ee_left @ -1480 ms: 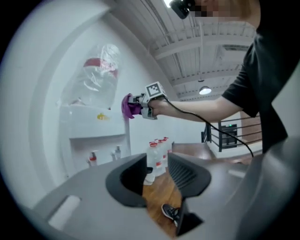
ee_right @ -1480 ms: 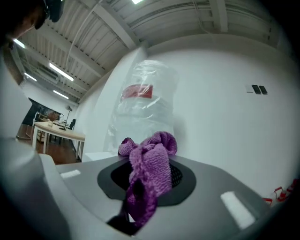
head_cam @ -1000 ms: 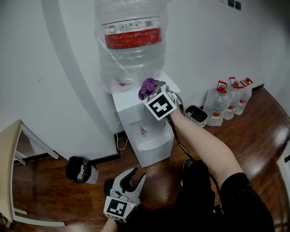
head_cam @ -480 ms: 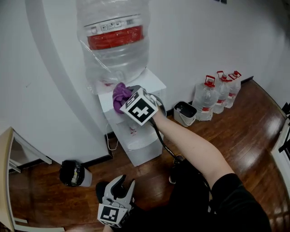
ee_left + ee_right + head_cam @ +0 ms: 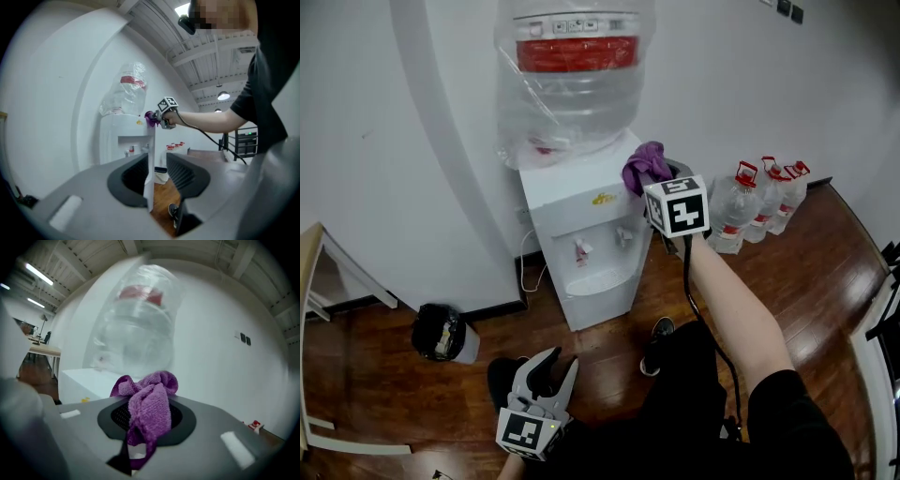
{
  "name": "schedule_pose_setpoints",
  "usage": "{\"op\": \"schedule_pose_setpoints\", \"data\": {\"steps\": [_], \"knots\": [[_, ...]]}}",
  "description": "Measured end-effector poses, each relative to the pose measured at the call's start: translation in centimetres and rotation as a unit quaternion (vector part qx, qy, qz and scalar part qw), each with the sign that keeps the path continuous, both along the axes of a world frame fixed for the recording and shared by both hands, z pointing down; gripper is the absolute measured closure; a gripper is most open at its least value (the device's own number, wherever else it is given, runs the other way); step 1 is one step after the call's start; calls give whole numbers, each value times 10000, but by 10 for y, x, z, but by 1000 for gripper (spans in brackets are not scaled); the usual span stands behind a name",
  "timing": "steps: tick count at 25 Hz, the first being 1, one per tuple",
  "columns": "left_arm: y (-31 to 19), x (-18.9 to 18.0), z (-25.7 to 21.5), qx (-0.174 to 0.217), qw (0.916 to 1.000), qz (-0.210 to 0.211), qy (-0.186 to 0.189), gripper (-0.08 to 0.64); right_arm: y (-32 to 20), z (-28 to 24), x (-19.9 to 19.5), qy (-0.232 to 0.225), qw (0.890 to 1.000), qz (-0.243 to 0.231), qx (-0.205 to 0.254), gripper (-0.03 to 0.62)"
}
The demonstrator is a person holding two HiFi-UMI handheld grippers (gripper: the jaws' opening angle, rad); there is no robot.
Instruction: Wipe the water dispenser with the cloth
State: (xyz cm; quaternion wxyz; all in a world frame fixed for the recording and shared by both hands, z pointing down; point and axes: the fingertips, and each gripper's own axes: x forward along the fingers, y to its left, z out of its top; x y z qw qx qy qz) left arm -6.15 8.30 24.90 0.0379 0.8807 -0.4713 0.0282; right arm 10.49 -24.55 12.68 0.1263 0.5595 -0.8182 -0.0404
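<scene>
- Head view: the white floor-standing water dispenser stands against the wall, with a clear plastic-wrapped water bottle with a red band upended on top. The right gripper reaches to the right edge of the cabinet's top and carries a purple terry cloth bunched at its tip. The cloth sits at that top edge, but whether it presses on the surface cannot be told here. The left gripper hangs low over the wooden floor, well apart from the dispenser.
- Left gripper view: its jaws stand partly apart and have just been closing a little. Nothing is between them; only the far-off dispenser shows through the gap. The cloth appears at the upper front corner of the cabinet.
- Right gripper view: the jaws are clamped on the cloth. It is pinched near its middle, with loose folds heaped above the pads and a tail hanging below. The dispenser's flat top lies just behind and to the left.
- Handling, as I judge it: the cloth is light, soft and limp, so it needs a firm pinch on the bunched middle and the free folds laid against the panel. The cabinet is smooth and stiff and will take moderate pressure. The loaded bottle looks heavy and top-set, so avoid sideways shoves against it.
</scene>
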Motion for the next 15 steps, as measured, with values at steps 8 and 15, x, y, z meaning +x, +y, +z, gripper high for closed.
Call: {"op": "schedule_pose_setpoints", "data": {"steps": [8, 15], "knots": [[6, -26, -9, 113, 9994, -340, 28, 428, 101, 2, -179, 364, 9812, -1492, 1173, 500], [11, -26, -2, -40, 9991, -414, 84, 428, 114, 8, -197, 624, 9737, -1850, 1171, 500]]}}
